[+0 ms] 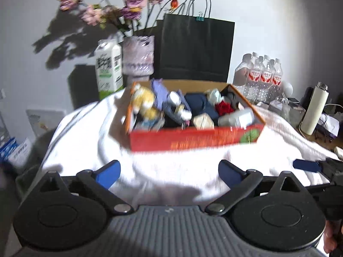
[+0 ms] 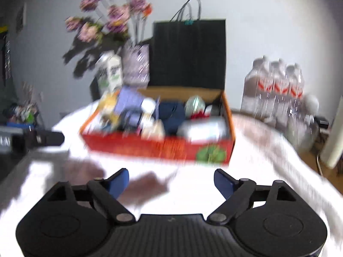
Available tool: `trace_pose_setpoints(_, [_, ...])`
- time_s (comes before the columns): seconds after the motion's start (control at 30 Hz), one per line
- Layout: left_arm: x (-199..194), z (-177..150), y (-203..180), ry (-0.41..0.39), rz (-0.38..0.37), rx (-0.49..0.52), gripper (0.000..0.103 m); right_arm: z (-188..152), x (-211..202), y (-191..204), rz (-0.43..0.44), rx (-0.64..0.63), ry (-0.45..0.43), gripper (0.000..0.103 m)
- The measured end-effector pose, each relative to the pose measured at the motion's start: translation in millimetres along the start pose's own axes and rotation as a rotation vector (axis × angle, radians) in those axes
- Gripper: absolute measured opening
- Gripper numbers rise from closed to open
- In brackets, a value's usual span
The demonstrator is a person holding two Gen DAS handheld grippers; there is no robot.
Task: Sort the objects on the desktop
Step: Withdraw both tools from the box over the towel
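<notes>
Inside the red box, motion blur smears the jumbled contents.

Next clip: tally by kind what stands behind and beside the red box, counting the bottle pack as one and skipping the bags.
Milk carton: 1
Flower vase: 1
Water bottle pack: 1
White flask: 1
Total: 4

Pale wall, white-draped table
</notes>
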State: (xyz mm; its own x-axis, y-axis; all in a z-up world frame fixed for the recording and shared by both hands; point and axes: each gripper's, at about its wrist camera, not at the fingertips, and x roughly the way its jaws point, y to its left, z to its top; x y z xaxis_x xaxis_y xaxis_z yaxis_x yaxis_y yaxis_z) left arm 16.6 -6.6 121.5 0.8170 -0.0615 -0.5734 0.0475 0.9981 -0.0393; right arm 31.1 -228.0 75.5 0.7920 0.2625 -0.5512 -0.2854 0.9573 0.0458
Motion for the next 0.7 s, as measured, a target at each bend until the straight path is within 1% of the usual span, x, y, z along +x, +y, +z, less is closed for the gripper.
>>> trace_pose_setpoints(0.1, [-14.9, -37.9, 1.3, 0.002, 0.000, -0.031, 0.101, -35.7, -21.4, 8.5, 0.010, 0.014, 0.009, 0.089])
trace_pose_setpoints(0.2, [-31.1, -72.4, 2.2, -0.049, -0.012, -0.067, 0.101, -69.4, -42.2, 17.2, 0.020, 0.014, 0.015, 0.089])
trace_pose_setpoints(0.27, [-40.9, -89.4, 1.4, -0.082, -0.029, -0.078, 0.101, -86.7, -54.6, 21.5, -0.004, 0.015, 0.009, 0.090])
trace_pose_setpoints(0.3, [-45.6, -94.9, 0.3, -0.100, -0.022, -0.066, 0.101, -93.8, -61.5, 22.9, -0.013, 0.001, -0.006, 0.090])
trace_pose_setpoints(0.37, [-54.8, -103.3, -4.6, -0.140, 0.020, -0.041, 0.102, -104.9, -74.2, 26.2, -0.045, -0.036, -0.034, 0.093])
trace_pose_setpoints(0.43, [-63.6, -111.3, -7.4, -0.164, 0.046, -0.038, 0.103, -112.8, -84.3, 25.9, -0.080, -0.045, -0.047, 0.093])
trace_pose_setpoints(0.53, [-74.7, -122.9, -8.2, -0.126, 0.041, -0.072, 0.103, -121.6, -96.7, 24.6, -0.088, -0.013, -0.052, 0.093])
trace_pose_setpoints(0.6, [-83.1, -131.2, -6.6, -0.091, 0.033, -0.096, 0.103, -126.5, -105.5, 26.7, -0.064, 0.004, -0.048, 0.093])
trace_pose_setpoints(0.7, [-91.8, -140.9, -4.1, -0.010, 0.023, -0.098, 0.103, -130.4, -116.5, 35.1, -0.055, -0.016, -0.030, 0.093])
